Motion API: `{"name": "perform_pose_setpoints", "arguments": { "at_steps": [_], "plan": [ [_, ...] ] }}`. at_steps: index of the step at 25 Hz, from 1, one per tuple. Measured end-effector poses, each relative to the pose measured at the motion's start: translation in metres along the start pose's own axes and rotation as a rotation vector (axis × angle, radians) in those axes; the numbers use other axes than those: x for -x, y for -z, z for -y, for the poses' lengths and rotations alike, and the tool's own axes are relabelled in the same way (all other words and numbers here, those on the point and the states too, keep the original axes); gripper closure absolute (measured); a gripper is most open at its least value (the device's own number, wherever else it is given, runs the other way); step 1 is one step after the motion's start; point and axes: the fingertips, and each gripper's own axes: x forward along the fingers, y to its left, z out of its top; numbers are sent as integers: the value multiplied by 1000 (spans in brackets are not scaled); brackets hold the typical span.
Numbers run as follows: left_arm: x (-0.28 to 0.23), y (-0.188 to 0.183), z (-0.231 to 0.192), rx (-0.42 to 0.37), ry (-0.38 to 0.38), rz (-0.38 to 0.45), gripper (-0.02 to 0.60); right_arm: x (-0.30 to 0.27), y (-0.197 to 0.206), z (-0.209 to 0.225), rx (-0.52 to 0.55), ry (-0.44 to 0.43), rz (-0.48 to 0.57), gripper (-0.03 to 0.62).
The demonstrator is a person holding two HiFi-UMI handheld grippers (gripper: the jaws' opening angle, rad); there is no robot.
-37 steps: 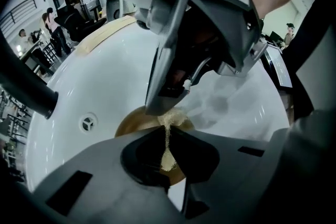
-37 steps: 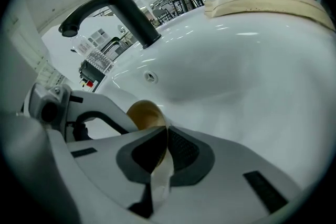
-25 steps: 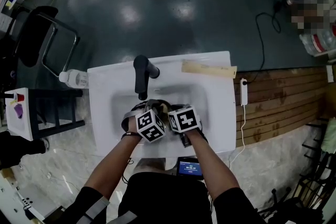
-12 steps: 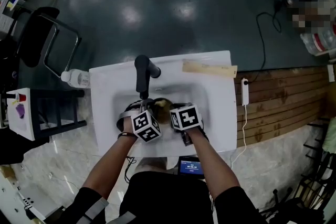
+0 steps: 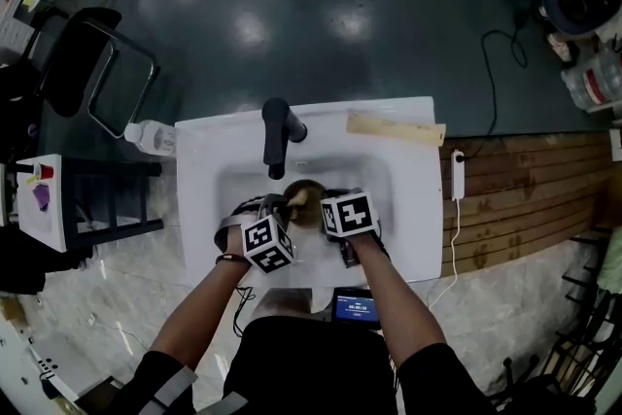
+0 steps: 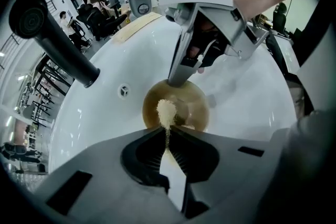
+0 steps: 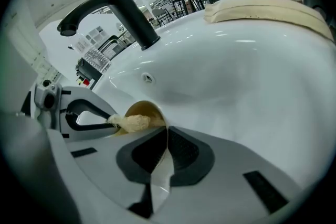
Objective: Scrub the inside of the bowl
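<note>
Right gripper [image 7: 166, 131] clamps the bowl [image 6: 197, 107] rim, steadying it; left gripper [image 6: 167, 131] pinches a sponge [image 6: 166, 111] at its tips for scrubbing.

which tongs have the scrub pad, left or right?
The left tongs: they are shut on the beige scrub pad, which hangs over the brown bowl in the sink. The right tongs pinch the bowl's rim instead.

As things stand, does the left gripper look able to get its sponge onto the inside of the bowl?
Probably yes. The left gripper, shut on the sponge, hangs over the open bowl; the right gripper pinches only the rim, leaving the inside free.
</note>
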Motion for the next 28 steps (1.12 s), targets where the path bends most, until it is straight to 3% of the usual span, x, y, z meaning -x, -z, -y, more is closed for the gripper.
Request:
{"name": "perform_pose_setpoints", "arguments": {
  "at_steps": [6,15,22,28],
  "plan": [
    [-1,-8,24,13,59,21,565,0,0,-3,-3,-5,0,574],
    [-10,-33,31,18,62,48,565,2,3,-6,-14,-21,13,574],
    [1,-30,9,217,37,121,565,4,-1,1,-43,-46,34,572],
    [22,-22,-10,467,40,234,565,8,-9,-5,-27,-100,68,565]
  ]
}}
